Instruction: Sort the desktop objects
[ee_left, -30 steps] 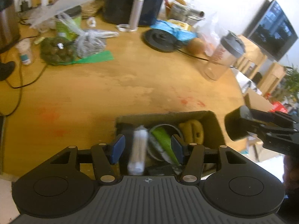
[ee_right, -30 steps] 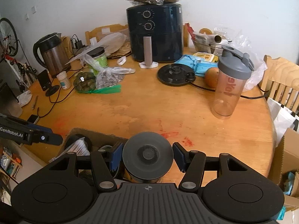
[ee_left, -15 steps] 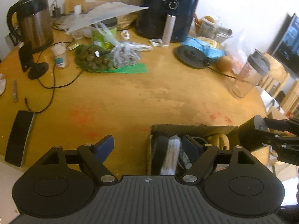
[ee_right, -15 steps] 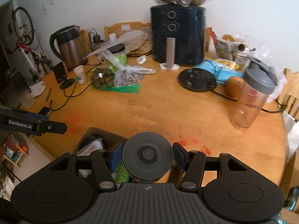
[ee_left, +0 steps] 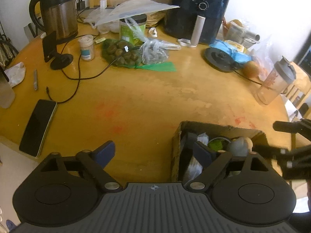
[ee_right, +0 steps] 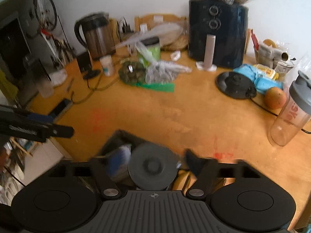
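Both grippers just spread wide. Left gripper (ee_left: 155,153) has nothing btwn its fingers, its right finger over the cardboard box (ee_left: 219,129). Right gripper (ee_right: 155,161) let go of the round grey lid (ee_right: 153,168), still btwn its fingers w/ gaps either side, above the box on the desk (ee_right: 175,104).

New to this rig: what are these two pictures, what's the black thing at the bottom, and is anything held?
Each picture comes from a camera on a hand-held gripper, looking along its jaws; the black shape is that gripper. Left view: the left gripper over the table, by a cardboard box; its jaws have just been opening, nothing between them. Right view: the right gripper above that box; its jaws have just been opening, a round-lidded can between them, seemingly released. A kettle and phone lie nearby.
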Available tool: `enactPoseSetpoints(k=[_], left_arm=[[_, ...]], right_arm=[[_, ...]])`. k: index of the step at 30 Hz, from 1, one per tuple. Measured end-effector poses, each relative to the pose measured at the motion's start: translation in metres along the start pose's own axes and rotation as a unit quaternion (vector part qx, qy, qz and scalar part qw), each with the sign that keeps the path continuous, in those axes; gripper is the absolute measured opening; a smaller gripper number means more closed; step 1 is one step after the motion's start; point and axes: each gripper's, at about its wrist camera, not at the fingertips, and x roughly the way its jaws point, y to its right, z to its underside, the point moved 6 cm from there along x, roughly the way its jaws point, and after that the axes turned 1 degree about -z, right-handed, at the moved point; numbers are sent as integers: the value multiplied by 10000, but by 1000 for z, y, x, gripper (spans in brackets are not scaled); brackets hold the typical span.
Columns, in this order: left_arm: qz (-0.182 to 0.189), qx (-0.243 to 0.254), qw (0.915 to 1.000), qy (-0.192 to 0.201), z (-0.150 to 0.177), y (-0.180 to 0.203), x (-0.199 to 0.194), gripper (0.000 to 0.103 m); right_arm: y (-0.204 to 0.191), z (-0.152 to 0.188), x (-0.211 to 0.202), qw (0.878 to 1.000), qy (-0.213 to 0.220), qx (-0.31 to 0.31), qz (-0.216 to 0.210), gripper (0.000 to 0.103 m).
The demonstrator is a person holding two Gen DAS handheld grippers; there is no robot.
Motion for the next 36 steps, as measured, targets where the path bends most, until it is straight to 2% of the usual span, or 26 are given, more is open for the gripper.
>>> enactPoseSetpoints(k=[1,3,4,7,11,17,21,26,36], left_arm=[[2,6,10000,-14,1,0,0,92],[23,36,10000,-47,2,2,2,95],[46,47,9999,-82,3,3,3,100],[104,122,9996,-253,6,7,8,103],[111,213,9992,-332,7,12,12,103],[-80,327,9983,-485,3,13,18,103],[-39,422,9969,-670,1,18,22,103],[-32,653,9930,-984,5,29,27,103],[192,1030,9790,-1747,24,46,40,103]], right_arm=[[-2,2,3,10000,-71,-37,-9,97],[-5,6,7,9997,-212,-84,-41,97],[-6,9,9,9996,-273,-94,-15,98],[-3,16,12,9990,-440,-39,106,103],[4,23,12,9979,-589,132,246,103],[17,34,10,9937,-912,430,485,103],[26,42,9,9885,-1187,696,631,103],[39,54,7,9783,-1558,1041,888,103],[57,76,1,9624,-1934,1637,974,103]])
